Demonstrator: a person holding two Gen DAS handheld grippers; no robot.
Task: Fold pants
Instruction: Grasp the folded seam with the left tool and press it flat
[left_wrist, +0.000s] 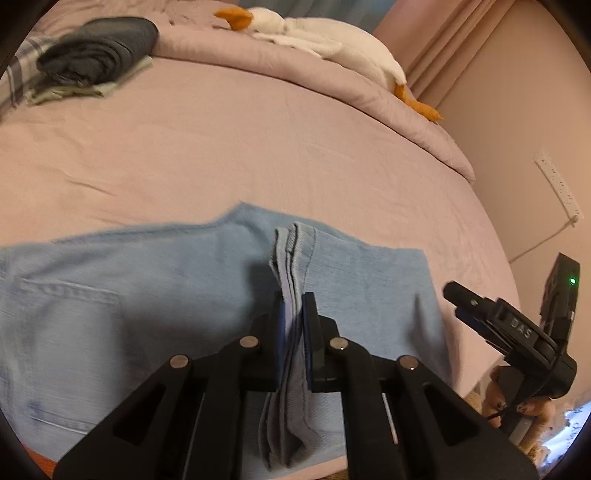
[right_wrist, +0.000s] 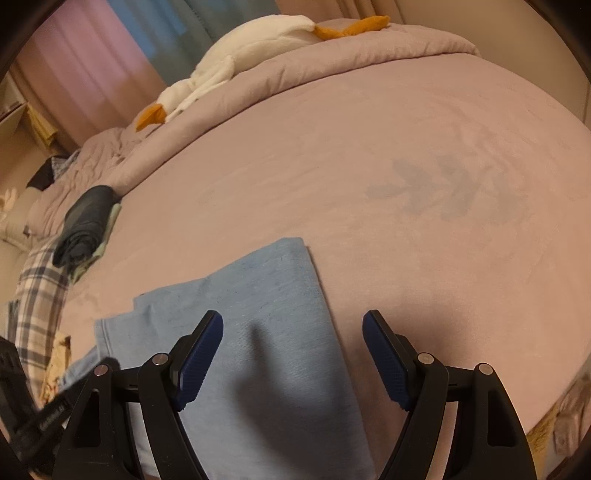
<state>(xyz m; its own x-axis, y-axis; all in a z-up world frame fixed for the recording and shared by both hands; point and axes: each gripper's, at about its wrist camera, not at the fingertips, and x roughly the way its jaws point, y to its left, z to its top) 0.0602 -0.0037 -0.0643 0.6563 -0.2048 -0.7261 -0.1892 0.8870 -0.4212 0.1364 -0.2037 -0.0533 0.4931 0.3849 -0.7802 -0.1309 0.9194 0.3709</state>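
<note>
The pants, light blue denim, are laid flat across the near part of the bed, which is covered in a pink sheet. In the left wrist view their left end is cut off by the frame edge and the near edge is hidden behind the tool body; a back pocket is made out at the left, though motion blur softens the stitching. A stack of folded dark clothes is seen at the far left of the bed, with a plaid fabric partly cut off beside it. A white plush goose with orange beak and feet is lying on the rolled quilt at the far side. A white power strip is mounted on the right wall.

The left tool is clamped on a bunched hem of the pants, several layers of cloth being pinched upright between its two blue-padded fingers. The right tool is held with its fingers spread wide, nothing between them; it is poised above the right edge of the folded denim and the bare sheet, and contact with either cannot be confirmed. In the left wrist view only part of the right tool is seen at the right edge, with part of a hand on its grip.
</note>
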